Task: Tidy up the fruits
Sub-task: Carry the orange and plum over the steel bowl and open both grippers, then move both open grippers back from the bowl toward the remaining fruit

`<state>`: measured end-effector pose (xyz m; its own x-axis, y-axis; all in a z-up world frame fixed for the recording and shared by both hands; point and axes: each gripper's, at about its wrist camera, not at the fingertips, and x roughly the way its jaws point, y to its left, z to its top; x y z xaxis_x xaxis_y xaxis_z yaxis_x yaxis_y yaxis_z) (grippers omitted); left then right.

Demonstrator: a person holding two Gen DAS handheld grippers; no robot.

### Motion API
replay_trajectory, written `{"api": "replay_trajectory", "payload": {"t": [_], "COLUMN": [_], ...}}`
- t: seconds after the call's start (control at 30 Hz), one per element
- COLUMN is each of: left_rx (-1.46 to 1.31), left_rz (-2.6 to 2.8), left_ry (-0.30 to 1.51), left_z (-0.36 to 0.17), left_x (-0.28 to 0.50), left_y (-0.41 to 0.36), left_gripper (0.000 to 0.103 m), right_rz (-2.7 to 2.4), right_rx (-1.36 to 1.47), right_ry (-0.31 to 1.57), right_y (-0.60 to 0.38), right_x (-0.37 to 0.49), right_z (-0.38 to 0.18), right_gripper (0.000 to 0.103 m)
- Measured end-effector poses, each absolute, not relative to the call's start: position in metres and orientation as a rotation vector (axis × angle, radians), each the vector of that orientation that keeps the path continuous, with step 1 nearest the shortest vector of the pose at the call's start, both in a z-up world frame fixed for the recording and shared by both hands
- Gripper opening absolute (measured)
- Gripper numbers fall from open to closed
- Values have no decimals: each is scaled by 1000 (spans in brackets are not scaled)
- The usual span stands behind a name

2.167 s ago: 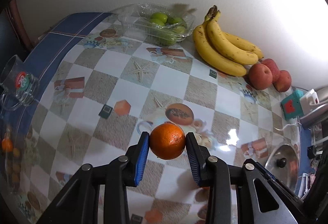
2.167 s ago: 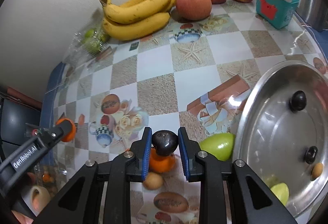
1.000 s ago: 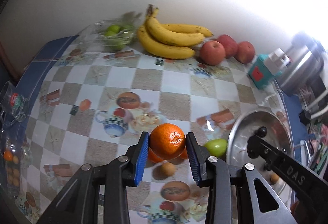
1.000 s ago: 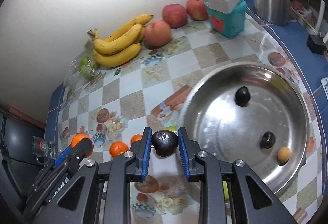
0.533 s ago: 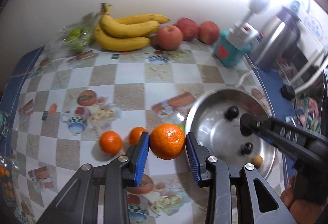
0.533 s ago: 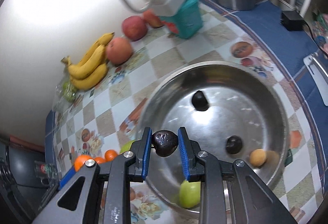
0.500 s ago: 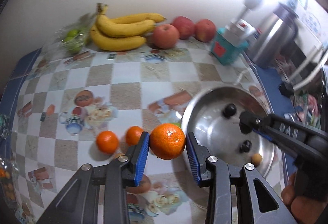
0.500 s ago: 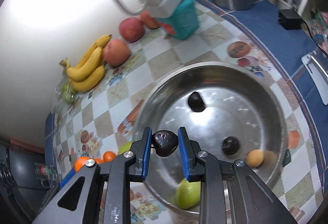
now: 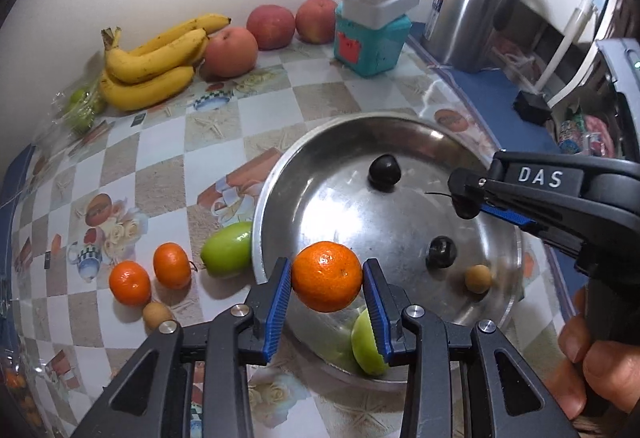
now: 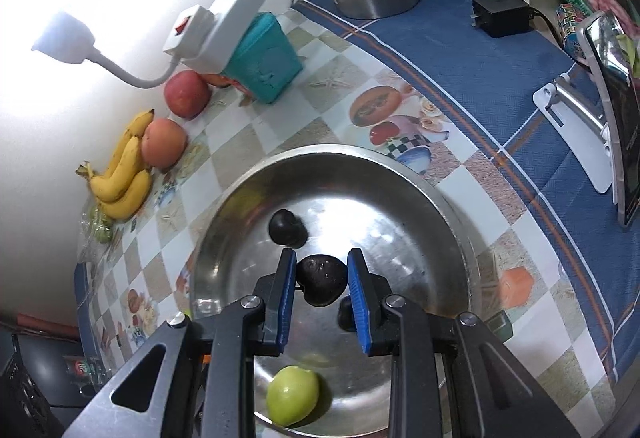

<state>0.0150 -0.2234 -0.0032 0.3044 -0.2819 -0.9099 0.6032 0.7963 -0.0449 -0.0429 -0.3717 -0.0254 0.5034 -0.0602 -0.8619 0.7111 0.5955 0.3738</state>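
Observation:
My left gripper (image 9: 326,280) is shut on an orange tangerine (image 9: 326,276) and holds it above the near rim of a steel bowl (image 9: 288,165). My right gripper (image 10: 321,280) is shut on a dark fruit (image 10: 321,280) and holds it over the middle of the bowl (image 10: 448,197); it also shows in the left wrist view (image 9: 466,203). In the bowl lie two dark fruits (image 9: 384,170), a small tan fruit (image 9: 477,278) and a green fruit (image 10: 292,394). On the table left of the bowl lie a green fruit (image 9: 226,250), two tangerines (image 9: 172,265) and a small tan fruit (image 9: 157,315).
Bananas (image 9: 154,57), three red apples (image 9: 232,51) and a bag of green fruit (image 9: 82,105) line the wall. A teal box with a white lamp base (image 9: 370,33) and a steel kettle (image 9: 472,17) stand behind the bowl. A charger (image 10: 502,15) lies on the blue cloth.
Both grippers have moved right, towards and over the steel bowl, each still holding its fruit. The right gripper now hangs over the bowl's middle.

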Motion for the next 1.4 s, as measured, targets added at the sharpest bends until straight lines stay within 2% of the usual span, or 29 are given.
{"api": "replay_trajectory", "payload": {"t": [0.73, 0.8, 0.83, 0.87, 0.9, 1.0, 1.07, 1.1, 1.2, 1.23, 1.27, 1.33, 1.4], "left_rx": [334, 334, 332, 331, 326, 314, 313, 311, 299, 294, 286, 273, 264], "left_rz": [-562, -561, -563, -563, -569, -584, -588, -588, -578, -572, -561, -525, -488], "left_ry": [1124, 1124, 1122, 1121, 1120, 1112, 1103, 1100, 1100, 1102, 1105, 1122, 1129], "left_z": [-40, -39, -38, -37, -35, -27, -22, -19, -13, -12, -10, -8, -7], "left_x": [34, 34, 34, 34, 33, 32, 31, 30, 32, 33, 35, 39, 43], "left_y": [-232, -232, -232, -233, -233, -233, -233, -233, -230, -229, -227, -221, -215], "left_gripper": [41, 41, 46, 57, 61, 62, 63, 65, 70, 72, 76, 81, 85], "right_rz": [-551, -555, -559, -561, -562, -564, -570, -570, -569, -574, -583, -604, -606], "right_rx": [712, 709, 706, 702, 699, 693, 681, 671, 642, 625, 613, 589, 586], "right_ry": [1007, 1008, 1006, 1005, 1005, 1006, 1006, 1004, 1005, 1007, 1014, 1036, 1043], "right_y": [-369, -369, -369, -369, -369, -369, -368, -367, -363, -362, -360, -358, -358], "right_x": [-17, -18, -18, -18, -18, -19, -19, -19, -19, -19, -20, -21, -24], "right_z": [-64, -63, -62, -62, -61, -57, -53, -50, -43, -40, -38, -36, -34], "right_gripper": [28, 33, 41, 45, 46, 47, 61, 62, 62, 65, 74, 81, 81]}}
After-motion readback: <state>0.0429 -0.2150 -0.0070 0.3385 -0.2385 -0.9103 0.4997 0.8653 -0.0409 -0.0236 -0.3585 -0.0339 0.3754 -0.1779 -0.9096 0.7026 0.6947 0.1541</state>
